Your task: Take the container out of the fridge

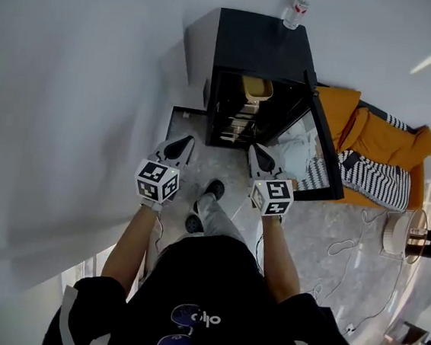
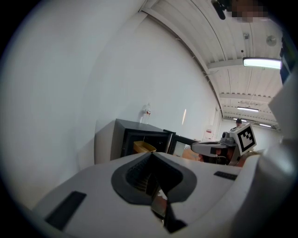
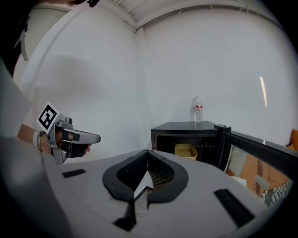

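A yellow container (image 1: 256, 88) (image 2: 143, 147) (image 3: 186, 151) sits on the top shelf inside a black mini fridge (image 1: 252, 42) (image 3: 186, 126) that stands on the floor. The fridge door (image 1: 321, 152) (image 3: 260, 148) hangs open to the right. My left gripper (image 1: 181, 147) (image 2: 151, 155) and right gripper (image 1: 259, 156) (image 3: 148, 152) are side by side in front of the fridge, short of its opening. Both point at it, jaws shut and holding nothing. Each gripper also shows in the other's view, the left gripper (image 3: 70, 137) and the right gripper (image 2: 223, 146).
A water bottle (image 1: 295, 9) (image 3: 199, 109) stands on top of the fridge. A white wall (image 1: 68, 114) runs along the left. Orange and striped fabric (image 1: 379, 147) lies right of the door, with cables (image 1: 346, 243) on the floor. The person's shoes (image 1: 204, 205) are below the grippers.
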`<action>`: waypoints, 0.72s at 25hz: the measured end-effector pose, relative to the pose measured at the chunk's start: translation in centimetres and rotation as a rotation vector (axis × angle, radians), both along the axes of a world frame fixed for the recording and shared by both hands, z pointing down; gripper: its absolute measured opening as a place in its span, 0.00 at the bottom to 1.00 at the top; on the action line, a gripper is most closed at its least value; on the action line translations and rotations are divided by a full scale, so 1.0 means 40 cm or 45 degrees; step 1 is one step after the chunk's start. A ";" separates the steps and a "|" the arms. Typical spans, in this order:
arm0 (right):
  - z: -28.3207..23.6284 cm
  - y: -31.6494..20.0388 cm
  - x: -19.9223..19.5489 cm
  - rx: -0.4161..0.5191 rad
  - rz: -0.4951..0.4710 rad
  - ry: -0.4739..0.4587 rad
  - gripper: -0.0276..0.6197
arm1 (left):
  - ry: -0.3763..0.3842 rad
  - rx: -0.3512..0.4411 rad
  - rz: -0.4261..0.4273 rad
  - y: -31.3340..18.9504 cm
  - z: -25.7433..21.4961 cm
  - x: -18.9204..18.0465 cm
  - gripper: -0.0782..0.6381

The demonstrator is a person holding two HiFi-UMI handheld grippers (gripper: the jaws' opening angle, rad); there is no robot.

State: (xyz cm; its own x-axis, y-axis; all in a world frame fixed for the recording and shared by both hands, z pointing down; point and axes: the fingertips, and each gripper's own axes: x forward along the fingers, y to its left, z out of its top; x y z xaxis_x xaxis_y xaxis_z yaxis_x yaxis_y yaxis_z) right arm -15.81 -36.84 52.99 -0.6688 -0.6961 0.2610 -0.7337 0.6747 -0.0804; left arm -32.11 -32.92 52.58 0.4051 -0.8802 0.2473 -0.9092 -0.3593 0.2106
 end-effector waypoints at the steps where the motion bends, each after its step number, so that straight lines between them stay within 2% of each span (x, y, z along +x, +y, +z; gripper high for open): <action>1: 0.003 -0.024 -0.004 -0.001 0.007 -0.003 0.05 | -0.004 -0.004 0.010 -0.025 0.003 -0.001 0.11; 8: 0.023 -0.206 -0.017 -0.024 0.078 -0.030 0.05 | -0.033 -0.041 0.139 -0.225 0.034 0.028 0.11; 18: 0.049 -0.367 0.065 -0.056 0.194 -0.036 0.05 | -0.072 -0.084 0.383 -0.446 0.086 0.203 0.11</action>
State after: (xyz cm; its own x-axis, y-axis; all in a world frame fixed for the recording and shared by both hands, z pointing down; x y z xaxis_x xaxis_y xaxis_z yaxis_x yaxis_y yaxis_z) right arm -13.20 -51.52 54.93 -0.5642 -0.7782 0.2758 -0.8241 0.5515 -0.1296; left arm -23.99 -50.77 56.02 0.6288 -0.7043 0.3294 -0.7752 -0.6012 0.1943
